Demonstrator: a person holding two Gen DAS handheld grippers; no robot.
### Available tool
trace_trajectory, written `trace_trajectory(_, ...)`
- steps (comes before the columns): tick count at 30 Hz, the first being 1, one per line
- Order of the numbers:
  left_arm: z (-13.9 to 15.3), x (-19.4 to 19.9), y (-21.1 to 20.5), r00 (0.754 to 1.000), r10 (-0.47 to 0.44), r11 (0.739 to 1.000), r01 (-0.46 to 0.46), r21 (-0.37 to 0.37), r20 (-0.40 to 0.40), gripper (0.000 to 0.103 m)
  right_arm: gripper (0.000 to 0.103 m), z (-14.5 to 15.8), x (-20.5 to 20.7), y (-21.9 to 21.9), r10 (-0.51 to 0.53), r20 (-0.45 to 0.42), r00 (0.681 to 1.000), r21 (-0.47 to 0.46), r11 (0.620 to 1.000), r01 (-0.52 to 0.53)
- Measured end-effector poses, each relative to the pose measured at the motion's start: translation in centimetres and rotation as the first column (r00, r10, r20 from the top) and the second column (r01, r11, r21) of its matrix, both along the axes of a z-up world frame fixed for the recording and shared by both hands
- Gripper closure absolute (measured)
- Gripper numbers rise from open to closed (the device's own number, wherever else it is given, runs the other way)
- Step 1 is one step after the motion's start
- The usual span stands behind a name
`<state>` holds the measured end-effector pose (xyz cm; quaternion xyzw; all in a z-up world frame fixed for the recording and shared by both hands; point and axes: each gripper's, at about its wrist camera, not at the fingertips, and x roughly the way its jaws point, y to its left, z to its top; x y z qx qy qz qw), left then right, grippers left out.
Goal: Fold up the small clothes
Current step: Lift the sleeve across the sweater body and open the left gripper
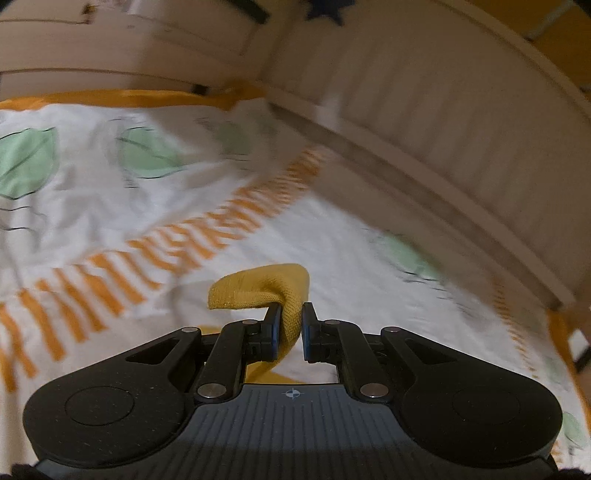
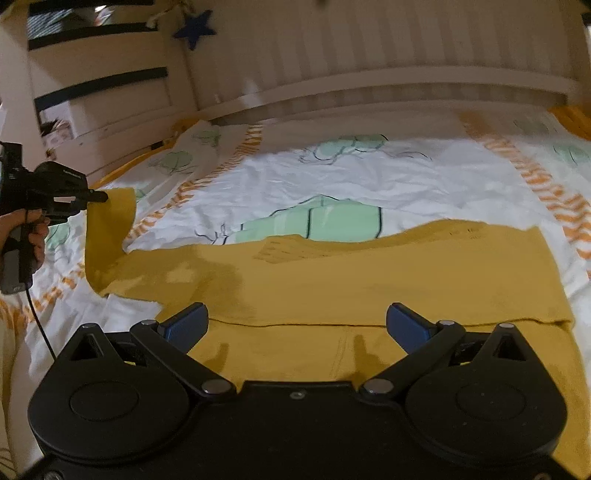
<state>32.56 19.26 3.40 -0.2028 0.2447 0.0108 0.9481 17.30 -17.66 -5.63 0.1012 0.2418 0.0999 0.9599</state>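
A mustard-yellow garment (image 2: 332, 280) lies spread across the bed, its near part folded under a straight edge. My left gripper (image 1: 290, 325) is shut on the garment's sleeve end (image 1: 258, 291), which curls over the fingertips. In the right wrist view that left gripper (image 2: 94, 195) holds the sleeve (image 2: 107, 236) lifted off the bed at the far left, with a hand around its handle. My right gripper (image 2: 295, 325) is open, its blue pads (image 2: 186, 326) hovering over the garment's near folded part with nothing between them.
The bed cover (image 2: 369, 184) is white with green prints and orange striped bands. A white slatted bed rail (image 2: 369, 74) runs along the far side, with a blue star (image 2: 194, 29) hanging on it. White shelving (image 2: 103, 92) stands at the back left.
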Motion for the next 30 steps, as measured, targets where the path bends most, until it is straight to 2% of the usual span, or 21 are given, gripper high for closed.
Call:
trace_trajectory(6, 0.6, -0.3, -6.1, 0.990, -0.142, 0.990, 0.142, 0.014, 0.009, 0.092, 0.000, 0.7, 0.0, -1.3, -0.028, -0.006, 1.000, 0.023, 0.999, 0.028)
trace_trajectory(15, -0.7, -0.7, -14.4, 0.936, -0.351, 0.936, 0.351, -0.026, -0.022, 0.092, 0.000, 1.0, 0.4, -3.1, -0.088, -0.049, 0.995, 0.031, 0.995, 0.090)
trace_trajectory(19, -2.0, -0.8, -17.0, 0.904, -0.425, 0.905, 0.424, -0.031, -0.053, 0.092, 0.000, 1.0, 0.5, -4.0, -0.117, -0.066, 0.991, 0.044, 0.992, 0.120)
trace_trajectory(23, -3.4, -0.7, -19.0, 0.860, -0.501, 0.865, 0.499, -0.042, -0.096, 0.092, 0.000, 0.8, 0.7, -4.6, -0.150, -0.081, 0.985, 0.041, 0.987, 0.154)
trace_trajectory(27, -4.5, -0.8, -20.4, 0.800, -0.590, 0.807, 0.583, -0.096, -0.108, 0.090, 0.000, 0.3, 1.0, -5.2, -0.185, -0.111, 0.977, 0.039, 0.981, 0.190)
trace_trajectory(29, -4.8, -1.0, -20.9, 0.771, -0.628, 0.778, 0.617, -0.117, -0.109, 0.083, 0.000, 0.1, 1.2, -5.5, -0.196, -0.124, 0.973, 0.040, 0.978, 0.203)
trace_trajectory(30, -4.9, -1.2, -21.2, 0.764, -0.635, 0.772, 0.625, -0.117, -0.109, 0.081, 0.000, 0.0, 1.2, -5.6, -0.200, -0.128, 0.971, 0.040, 0.978, 0.206)
